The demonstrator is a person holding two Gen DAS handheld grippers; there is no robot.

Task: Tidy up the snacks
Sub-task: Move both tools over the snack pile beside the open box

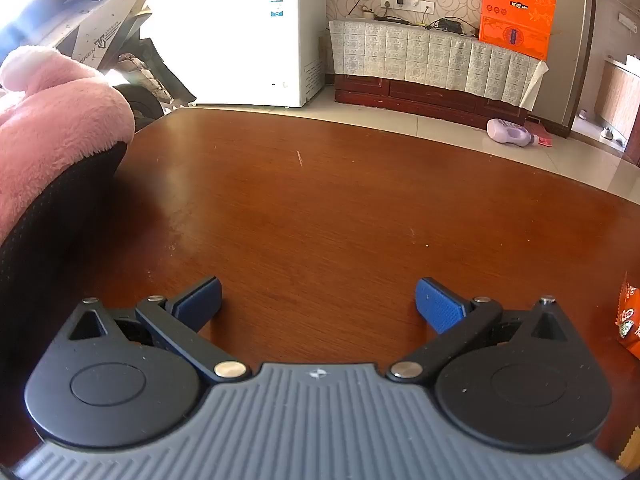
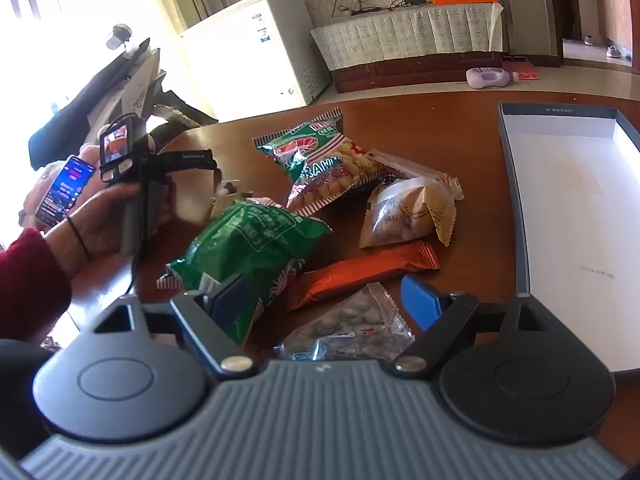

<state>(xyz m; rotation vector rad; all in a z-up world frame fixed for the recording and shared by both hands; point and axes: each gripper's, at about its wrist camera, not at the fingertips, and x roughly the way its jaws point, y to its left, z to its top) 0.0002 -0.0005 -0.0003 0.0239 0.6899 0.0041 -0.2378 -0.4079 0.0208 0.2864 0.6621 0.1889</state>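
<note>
Snack packets lie in a pile on the brown table (image 2: 472, 148): a green bag (image 2: 248, 248), a prawn cracker bag (image 2: 328, 164), a cream pastry packet (image 2: 404, 212), an orange bar (image 2: 360, 272) and a clear packet of nuts (image 2: 352, 328). An open grey box with a white inside (image 2: 576, 208) lies to their right. My right gripper (image 2: 324, 300) is open and hovers over the nuts and the orange bar. My left gripper (image 1: 318, 304) is open and empty over bare table (image 1: 320, 200). An orange packet (image 1: 630, 320) shows at its right edge.
A pink fleece cushion on a black chair back (image 1: 52, 168) stands left of the left gripper. In the right wrist view a hand holds the left gripper's handle (image 2: 136, 184), with a phone (image 2: 64, 188) behind it. A freezer, a TV cabinet and a bottle on the floor lie beyond the table.
</note>
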